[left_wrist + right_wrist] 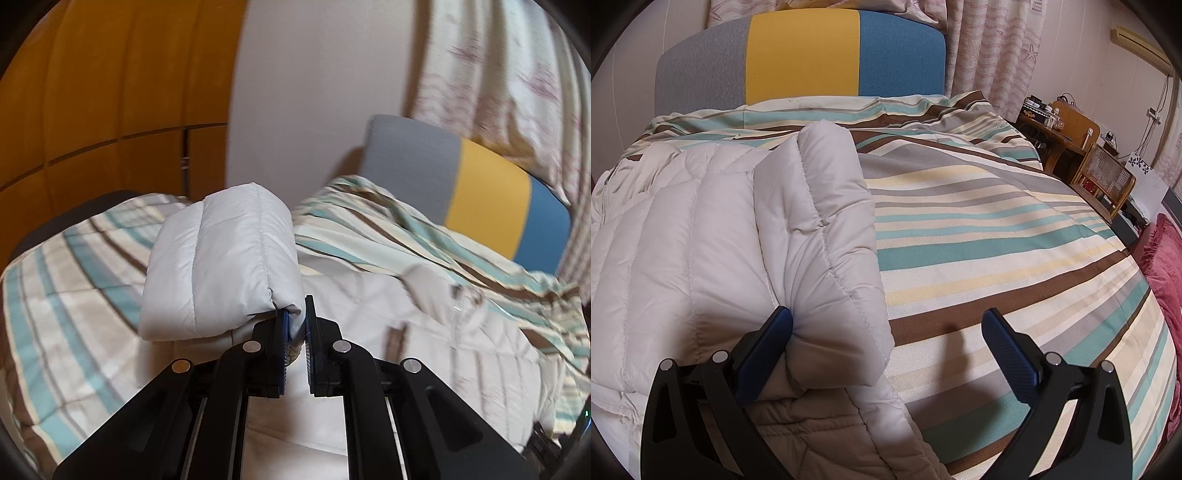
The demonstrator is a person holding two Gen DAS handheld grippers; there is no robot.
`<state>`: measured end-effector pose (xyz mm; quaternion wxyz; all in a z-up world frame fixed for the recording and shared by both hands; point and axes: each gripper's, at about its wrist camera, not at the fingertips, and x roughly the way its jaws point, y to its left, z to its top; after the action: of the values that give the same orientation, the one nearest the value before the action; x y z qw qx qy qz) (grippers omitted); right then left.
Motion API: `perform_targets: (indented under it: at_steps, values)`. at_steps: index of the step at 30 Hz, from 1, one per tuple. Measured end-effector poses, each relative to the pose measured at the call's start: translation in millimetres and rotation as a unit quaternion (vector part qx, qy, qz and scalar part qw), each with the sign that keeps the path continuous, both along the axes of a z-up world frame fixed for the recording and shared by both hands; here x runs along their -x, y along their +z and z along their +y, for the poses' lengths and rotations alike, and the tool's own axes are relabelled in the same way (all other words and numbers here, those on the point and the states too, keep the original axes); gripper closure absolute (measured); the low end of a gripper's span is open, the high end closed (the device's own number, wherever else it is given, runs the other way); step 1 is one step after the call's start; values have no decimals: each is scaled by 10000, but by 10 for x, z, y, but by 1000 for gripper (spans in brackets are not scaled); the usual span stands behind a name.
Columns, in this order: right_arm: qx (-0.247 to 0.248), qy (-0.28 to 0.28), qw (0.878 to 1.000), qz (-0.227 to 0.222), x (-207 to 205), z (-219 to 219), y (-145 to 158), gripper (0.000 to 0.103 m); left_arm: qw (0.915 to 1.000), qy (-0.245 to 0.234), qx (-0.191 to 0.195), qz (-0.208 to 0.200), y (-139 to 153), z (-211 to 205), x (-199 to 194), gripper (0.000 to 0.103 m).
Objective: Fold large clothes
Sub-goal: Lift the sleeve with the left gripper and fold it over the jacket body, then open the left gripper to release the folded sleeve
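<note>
A white quilted puffer jacket (683, 236) lies on a striped bedspread (997, 229). My left gripper (295, 325) is shut on the end of one padded sleeve (221, 266) and holds it lifted above the jacket's body (424, 332). My right gripper (886, 332) is open; its left finger (768, 343) touches the other sleeve (827, 240), which lies folded over the jacket's right edge, and its right finger (1008, 354) hovers over bare bedspread.
A headboard in grey, yellow and blue (801, 55) stands at the bed's far end, with patterned curtains (990, 51) behind. A wooden desk and wicker chair (1097, 173) stand at the right. A red blanket (1167, 280) lies beside the bed. An orange wardrobe (92, 92) stands at the left.
</note>
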<state>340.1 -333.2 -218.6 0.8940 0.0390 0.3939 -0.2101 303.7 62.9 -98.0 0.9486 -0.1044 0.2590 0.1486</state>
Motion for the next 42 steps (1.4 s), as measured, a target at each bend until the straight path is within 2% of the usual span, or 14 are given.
perform_targets:
  at_steps: [9,19,23,30,32,34,37,39,42]
  values:
    - [-6,0,10000,-9,-11,8,-7,2,9965,-773,-274,167,-122,-734,-153,95]
    - [-46,4,10000,-22,-5,11,-10,2,9866,-1547,-436,294,-264,-1388,-214,95]
    - [-60,5,10000,-27,2,-4,-12,2,9784,-1900,-543,600,-401,-1643,-305,95]
    - [-68,6,10000,-33,-2,-2,-13,2,9642,-2215,-790,1227,-702,-1948,-436,95]
    - [-61,4,10000,-31,0,-5,-13,2,9626,-2256,-839,1246,-750,-2006,-430,95]
    - [-65,3,10000,-33,-4,-4,-14,2,9572,-2422,-881,1319,-805,-2086,-425,91]
    - [-61,6,10000,-34,-2,-3,-14,2,9500,-2668,-924,1332,-838,-2184,-385,73]
    - [-55,6,10000,-32,-1,-6,-14,2,9454,-2867,-860,1288,-824,-2211,-336,47]
    - [-57,3,10000,-35,-4,-14,-15,2,9407,-3083,-710,1222,-776,-2207,-222,44]
